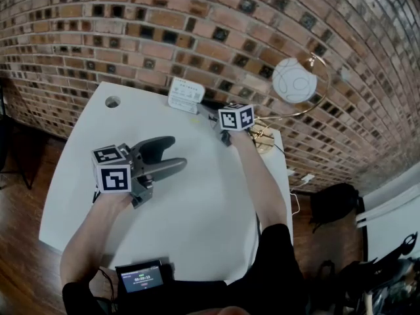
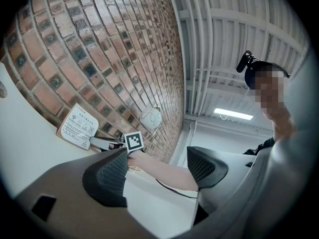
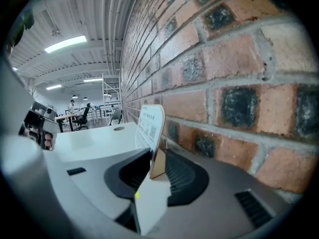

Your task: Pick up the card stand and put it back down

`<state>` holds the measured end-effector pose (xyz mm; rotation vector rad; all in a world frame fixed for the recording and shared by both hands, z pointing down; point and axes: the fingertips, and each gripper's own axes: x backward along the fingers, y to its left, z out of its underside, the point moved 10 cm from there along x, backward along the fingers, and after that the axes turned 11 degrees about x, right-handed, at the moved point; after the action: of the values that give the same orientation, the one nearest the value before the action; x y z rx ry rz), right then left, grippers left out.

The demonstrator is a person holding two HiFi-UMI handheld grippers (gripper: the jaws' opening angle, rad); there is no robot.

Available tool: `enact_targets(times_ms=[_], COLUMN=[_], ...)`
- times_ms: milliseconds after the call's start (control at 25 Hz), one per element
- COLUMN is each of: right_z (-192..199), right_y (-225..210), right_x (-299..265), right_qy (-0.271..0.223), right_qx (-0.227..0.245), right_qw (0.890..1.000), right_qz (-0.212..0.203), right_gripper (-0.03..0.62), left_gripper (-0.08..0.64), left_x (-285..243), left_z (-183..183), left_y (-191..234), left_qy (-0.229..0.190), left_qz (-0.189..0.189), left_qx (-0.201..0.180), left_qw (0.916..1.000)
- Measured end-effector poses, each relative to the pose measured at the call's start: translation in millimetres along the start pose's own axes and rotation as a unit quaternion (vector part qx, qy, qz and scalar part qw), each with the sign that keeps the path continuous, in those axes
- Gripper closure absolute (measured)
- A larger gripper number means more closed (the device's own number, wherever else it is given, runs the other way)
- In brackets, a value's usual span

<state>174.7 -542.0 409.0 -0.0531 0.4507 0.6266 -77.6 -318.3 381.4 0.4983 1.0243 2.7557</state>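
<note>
The white printed card stand with a tan wooden foot (image 3: pixel 151 133) stands upright on the white table (image 1: pixel 197 202), at the foot of the red-brown brick wall (image 1: pixel 197 31), its broad face roughly parallel to that wall. The right gripper (image 3: pixel 154 169) reaches in along the wall and meets the card edge-on: its dark ribbed jaws stand apart, one on each side, and appear not to press it. Any pull back should, I judge, run straight along the card's plane. The left gripper (image 2: pixel 157 169), jaws wide apart and empty, hovers well out from the wall, much farther off. The pads partly hide the stand's foot; its print is too small to read
</note>
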Motion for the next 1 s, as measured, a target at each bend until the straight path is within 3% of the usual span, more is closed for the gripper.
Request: enact_targets(times_ms=[760, 1000], right_z=[3.1, 5.2], right_y=[-1.4, -2.7], right_x=[1.0, 8.2], right_qy=[0.0, -0.011], right_qx=[-0.016, -0.044], right_qw=[1.0, 0.999], right_qz=[0.016, 0.018], right_gripper=[0.468, 0.468], left_gripper=[0.187, 0.187], left_x=[1.1, 1.2], left_z=[-0.2, 0.9], left_y=[2.8, 4.2], left_qy=[-0.005, -0.004], left_qz=[0.0, 0.0], left_qx=[0.007, 0.007], left_qw=[1.0, 1.0])
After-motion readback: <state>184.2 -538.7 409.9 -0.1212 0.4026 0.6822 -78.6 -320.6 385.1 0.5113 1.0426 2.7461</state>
